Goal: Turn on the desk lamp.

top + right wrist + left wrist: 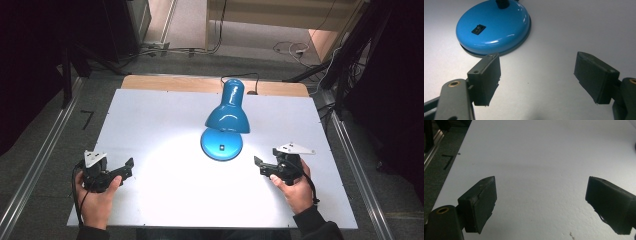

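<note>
lamp [226, 119]: glossy blue, round base, black rocker switch [478, 29], table centre, lit | right gripper [262, 167]: at its 4 o'clock, jaws wide apart, empty | left gripper [127, 169]: at 8 o'clock, spread, empty | table [150, 125]: matte white

A glossy blue desk lamp [226, 117] is being shown on a plain white table [150, 125]. On the lamp's blue round base [494, 26], a black rocker switch [478, 29] is being displayed. Both grippers, left gripper [131, 164] and right gripper [257, 162], are being presented in matte black.
</note>
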A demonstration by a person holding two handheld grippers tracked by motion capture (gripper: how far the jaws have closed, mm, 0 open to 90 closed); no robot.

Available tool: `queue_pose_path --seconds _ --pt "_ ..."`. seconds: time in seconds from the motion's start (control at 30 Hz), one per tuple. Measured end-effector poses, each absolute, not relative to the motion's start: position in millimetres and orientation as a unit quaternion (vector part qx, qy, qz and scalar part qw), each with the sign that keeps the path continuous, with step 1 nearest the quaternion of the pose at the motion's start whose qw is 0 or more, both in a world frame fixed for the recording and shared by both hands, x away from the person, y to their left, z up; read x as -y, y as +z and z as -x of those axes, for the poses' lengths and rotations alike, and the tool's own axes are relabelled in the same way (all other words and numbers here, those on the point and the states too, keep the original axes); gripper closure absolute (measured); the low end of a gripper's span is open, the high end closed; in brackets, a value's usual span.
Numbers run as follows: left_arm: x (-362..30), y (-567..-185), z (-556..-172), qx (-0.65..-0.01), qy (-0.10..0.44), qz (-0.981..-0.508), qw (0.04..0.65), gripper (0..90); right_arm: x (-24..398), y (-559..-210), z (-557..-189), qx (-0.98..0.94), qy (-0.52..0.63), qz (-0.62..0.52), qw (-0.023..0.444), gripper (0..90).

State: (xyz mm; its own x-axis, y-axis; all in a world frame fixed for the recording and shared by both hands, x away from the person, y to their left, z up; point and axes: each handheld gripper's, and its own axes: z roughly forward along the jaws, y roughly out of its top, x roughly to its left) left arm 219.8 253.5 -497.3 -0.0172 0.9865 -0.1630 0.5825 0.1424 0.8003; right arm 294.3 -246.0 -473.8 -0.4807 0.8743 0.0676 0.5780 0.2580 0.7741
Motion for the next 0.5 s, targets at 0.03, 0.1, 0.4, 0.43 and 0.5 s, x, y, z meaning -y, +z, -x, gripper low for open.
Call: queue_pose_path --seconds 0.03,0.1,0.4,0.43,0.5 --pt "-253 -497 -220 -0.659 0.273 -0.596 0.370 11.1 249 -473 -293 -0.769 0.383 -0.474 0.195 20.0" --pt "-253 -497 -220 -0.659 0.273 -0.595 0.370 11.1 257 -473 -290 -0.767 0.381 -0.477 0.199 19.9" --pt "-252 -497 -220 -0.658 0.274 -0.598 0.367 11.1 312 -474 -274 -0.740 0.369 -0.519 0.216 19.7" --pt "-252 -497 -220 -0.658 0.274 -0.598 0.366 11.1 319 -474 -272 -0.736 0.365 -0.526 0.219 19.4" --pt "-252 -497 -220 -0.658 0.274 -0.598 0.367 11.1 330 -476 -271 -0.730 0.358 -0.538 0.222 18.4"
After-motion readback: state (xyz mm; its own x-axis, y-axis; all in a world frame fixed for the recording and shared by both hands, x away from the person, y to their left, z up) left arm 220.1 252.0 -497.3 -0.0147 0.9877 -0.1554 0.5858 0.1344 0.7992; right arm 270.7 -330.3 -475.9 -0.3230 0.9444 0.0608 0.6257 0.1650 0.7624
